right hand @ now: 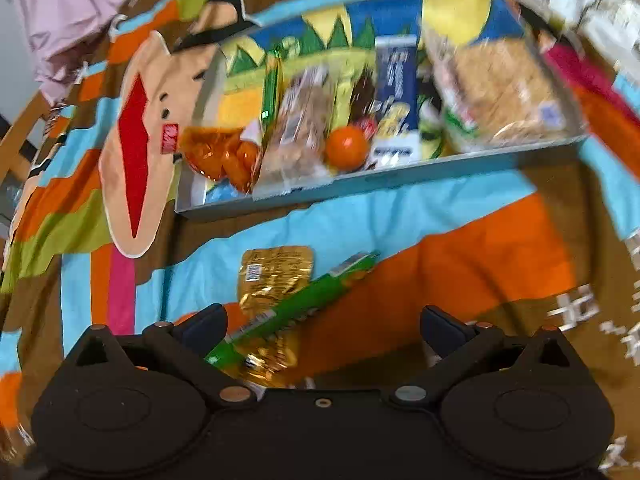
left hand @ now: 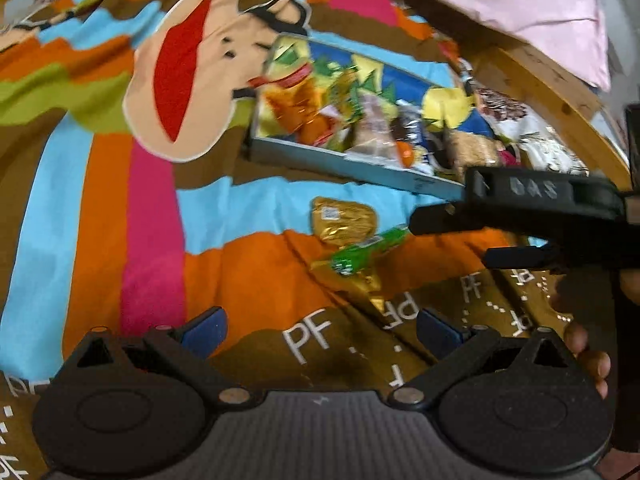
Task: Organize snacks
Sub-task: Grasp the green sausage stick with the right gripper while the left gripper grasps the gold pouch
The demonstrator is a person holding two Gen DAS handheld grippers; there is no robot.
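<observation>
Green packet (right hand: 292,312) lies, seemingly ungripped, between spread jaws.

Two fisheye views, each looking forward along a handheld gripper, low over a colourful cartoon bedsheet (left hand: 100,200). The left wrist view faces the snack box (left hand: 348,160) from slightly farther back and to the left, with the right gripper (left hand: 448,238) entering at its right edge. The right wrist view sits closer, directly above a gold packet (right hand: 276,276) and green packet (right hand: 296,312). Both views share the box, both packets and the sheet.
</observation>
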